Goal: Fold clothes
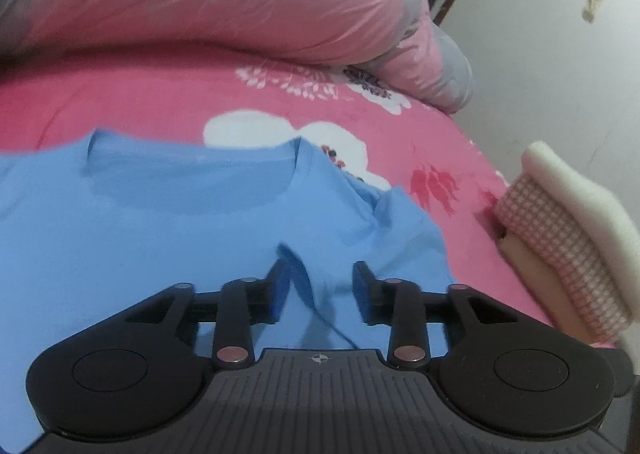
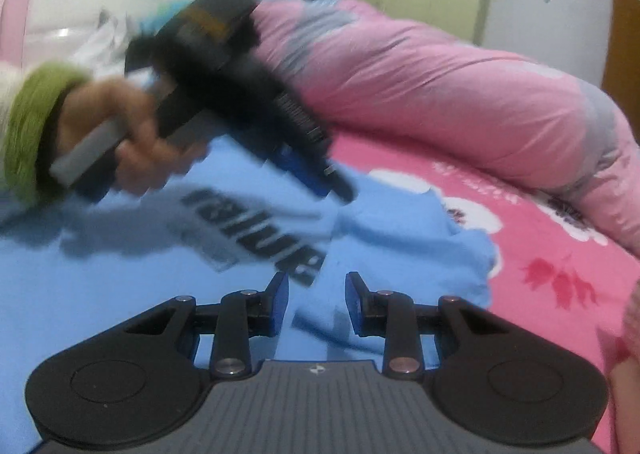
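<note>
The blue T-shirt (image 1: 140,213) lies spread on the pink bedsheet (image 1: 420,141), sleeve at three o'clock partly folded, most folding left; left gripper (image 1: 320,286) and right gripper (image 2: 316,294) jaws spread, pinching nothing.

Blue T-shirt (image 2: 400,246): dark block lettering printed on fabric, seen in right wrist view, motion-blurred and upside down; individual letters not readable. Pink bedsheet (image 2: 480,177): faint small script beside white flower print, too blurred to read. Left wrist view: no legible text, numbers or brand marks.
</note>
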Tool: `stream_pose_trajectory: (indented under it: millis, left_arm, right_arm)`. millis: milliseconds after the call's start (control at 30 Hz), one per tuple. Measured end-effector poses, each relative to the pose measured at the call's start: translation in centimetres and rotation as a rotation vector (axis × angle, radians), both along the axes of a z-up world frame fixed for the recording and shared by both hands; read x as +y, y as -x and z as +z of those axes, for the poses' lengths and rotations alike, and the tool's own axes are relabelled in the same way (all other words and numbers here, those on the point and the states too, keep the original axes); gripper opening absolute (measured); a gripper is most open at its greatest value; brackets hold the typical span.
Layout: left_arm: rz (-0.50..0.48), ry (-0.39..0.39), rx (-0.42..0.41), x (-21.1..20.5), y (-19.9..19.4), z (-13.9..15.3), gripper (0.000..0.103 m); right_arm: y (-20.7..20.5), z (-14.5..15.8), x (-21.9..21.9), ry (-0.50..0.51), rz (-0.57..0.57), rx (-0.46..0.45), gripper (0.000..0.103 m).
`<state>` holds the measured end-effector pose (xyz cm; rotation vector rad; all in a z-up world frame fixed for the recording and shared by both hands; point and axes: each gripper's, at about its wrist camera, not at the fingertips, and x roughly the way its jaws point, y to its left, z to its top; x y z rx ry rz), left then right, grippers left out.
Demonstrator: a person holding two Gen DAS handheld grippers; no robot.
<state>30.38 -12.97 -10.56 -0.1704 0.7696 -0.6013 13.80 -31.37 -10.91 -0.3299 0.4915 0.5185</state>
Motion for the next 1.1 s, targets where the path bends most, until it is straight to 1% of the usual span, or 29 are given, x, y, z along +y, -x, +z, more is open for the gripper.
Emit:
stream_pose_trajectory:
  millis: [33,67,133,167,200,300,367,433,467,500,567,600,667,700,767,833,867,900,1000,1033,1100]
  left_arm:
    - [-0.001,-0.029,-0.027,-0.6,-0.3,-0.2,0.055]
    - [-0.008,-0.060,-0.049,-1.3,-0.5,-0.5,0.057]
    - [-0.034,-0.147,-0.079,-2.5,-1.0,-1.4,0.057]
    - [-0.026,-0.207,-0.097,-3.1,-1.1,-2.0,0.057]
    - [-0.011,-0.249,-0.110,-3.4,-1.2,-2.6,0.057]
    - [0.014,-0.263,-0.142,-3.5,-1.1,-2.6,0.057]
    - [0.014,-0.277,-0.149,-3.6,-1.2,-2.1,0.057]
    - [0.026,-0.273,-0.156,-3.5,-1.4,-1.2,0.058]
    - [0.025,-0.258,-0.173,-3.8,-1.5,-0.5,0.059]
    - [0.018,-0.240,-0.193,-4.1,-1.6,0.3,0.060]
    - [-0.004,-0.212,-0.233,-5.1,-1.9,1.6,0.073]
    - [-0.025,-0.203,-0.233,-6.1,-2.4,2.1,0.075]
    - [-0.070,-0.186,-0.215,-8.2,-3.6,2.6,0.076]
    - [-0.083,-0.181,-0.188,-9.2,-4.3,2.7,0.076]
    - [-0.099,-0.177,-0.114,-11.1,-5.9,2.4,0.075]
    - [-0.114,-0.173,-0.041,-13.1,-7.5,2.2,0.075]
    - [-0.125,-0.192,-0.008,-14.1,-8.2,1.9,0.074]
    - [-0.137,-0.221,0.023,-15.0,-8.8,1.5,0.074]
    - [-0.154,-0.310,0.071,-16.8,-9.5,0.3,0.069]
    - [-0.159,-0.339,0.070,-17.3,-9.5,0.0,0.066]
    - [-0.172,-0.394,0.046,-18.2,-9.3,-0.4,0.062]
  right_arm:
    - [-0.2,-0.3,0.1,0.007,0.003,0.014,0.033]
    - [-0.3,-0.6,0.2,0.010,0.007,0.030,0.033]
    - [-0.5,-1.2,0.1,0.021,0.018,0.069,0.033]
    - [-0.3,-1.3,0.1,0.025,0.029,0.079,0.033]
    - [-0.1,-1.4,0.1,0.026,0.045,0.087,0.033]
    - [0.3,-1.4,-0.6,-0.003,0.086,0.124,0.033]
    - [0.5,-1.0,-1.7,-0.058,0.100,0.135,0.033]
    - [0.6,-0.5,-3.0,-0.122,0.111,0.139,0.034]
    - [0.7,-0.2,-3.7,-0.153,0.117,0.141,0.038]
    - [0.8,0.1,-4.5,-0.186,0.108,0.131,0.048]
    - [0.5,1.0,-6.7,-0.271,0.020,0.076,0.056]
    - [0.1,1.2,-7.8,-0.320,-0.042,0.069,0.061]
    - [-1.0,1.1,-9.8,-0.414,-0.170,0.091,0.062]
    - [-1.6,0.9,-10.7,-0.449,-0.231,0.106,0.061]
    - [-2.6,0.0,-11.8,-0.483,-0.335,0.152,0.061]
    - [-3.5,-1.0,-12.8,-0.511,-0.402,0.212,0.059]
    - [-3.8,-1.4,-13.3,-0.534,-0.417,0.244,0.058]
    - [-4.0,-1.9,-13.6,-0.555,-0.428,0.271,0.054]
    - [-4.0,-2.1,-14.1,-0.576,-0.437,0.295,0.051]
    - [-4.0,-2.1,-14.0,-0.571,-0.435,0.298,0.050]
    - [-3.9,-2.3,-13.7,-0.556,-0.435,0.301,0.045]
